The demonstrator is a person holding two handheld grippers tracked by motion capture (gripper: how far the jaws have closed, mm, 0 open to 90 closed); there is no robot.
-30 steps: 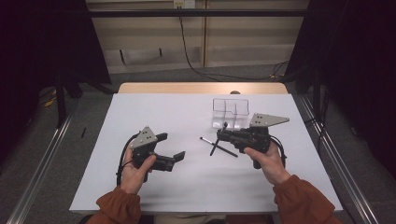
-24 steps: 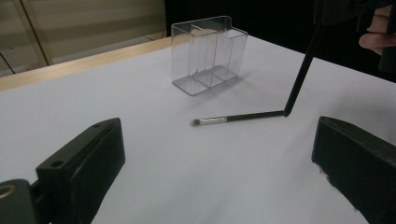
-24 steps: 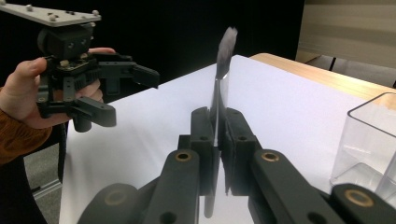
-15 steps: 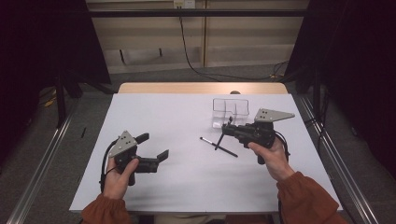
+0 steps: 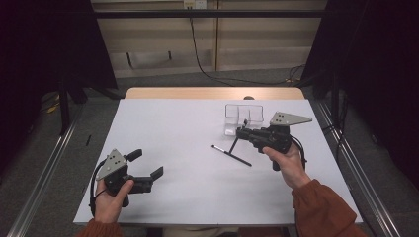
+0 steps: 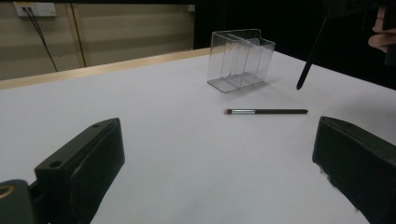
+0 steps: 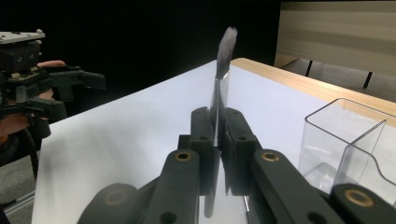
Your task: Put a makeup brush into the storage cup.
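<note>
My right gripper [image 5: 241, 132] is shut on a thin makeup brush [image 5: 233, 144], whose dark handle slants down toward the table. In the right gripper view the brush [image 7: 219, 93] stands between the jaws of the gripper [image 7: 216, 135], grey bristles on top. A second brush [image 5: 239, 159] lies flat on the white table [image 5: 173, 128] just left of that hand. A clear divided organizer [image 5: 243, 114] stands right behind the right gripper. My left gripper [image 5: 147, 164] is open with nothing in it near the front left; in its own view [image 6: 219, 163] the lying brush [image 6: 266, 111] and organizer [image 6: 240, 60] are well ahead.
A wooden strip [image 5: 212, 93] runs along the table's far edge. Metal rails [image 5: 44, 168] flank the table on both sides. A black cable [image 5: 197, 44] hangs down the back wall. Wide bare tabletop lies between the two hands.
My left gripper has drawn left and toward the table's near edge, still open. The right gripper has barely moved and keeps its hold on the brush.
</note>
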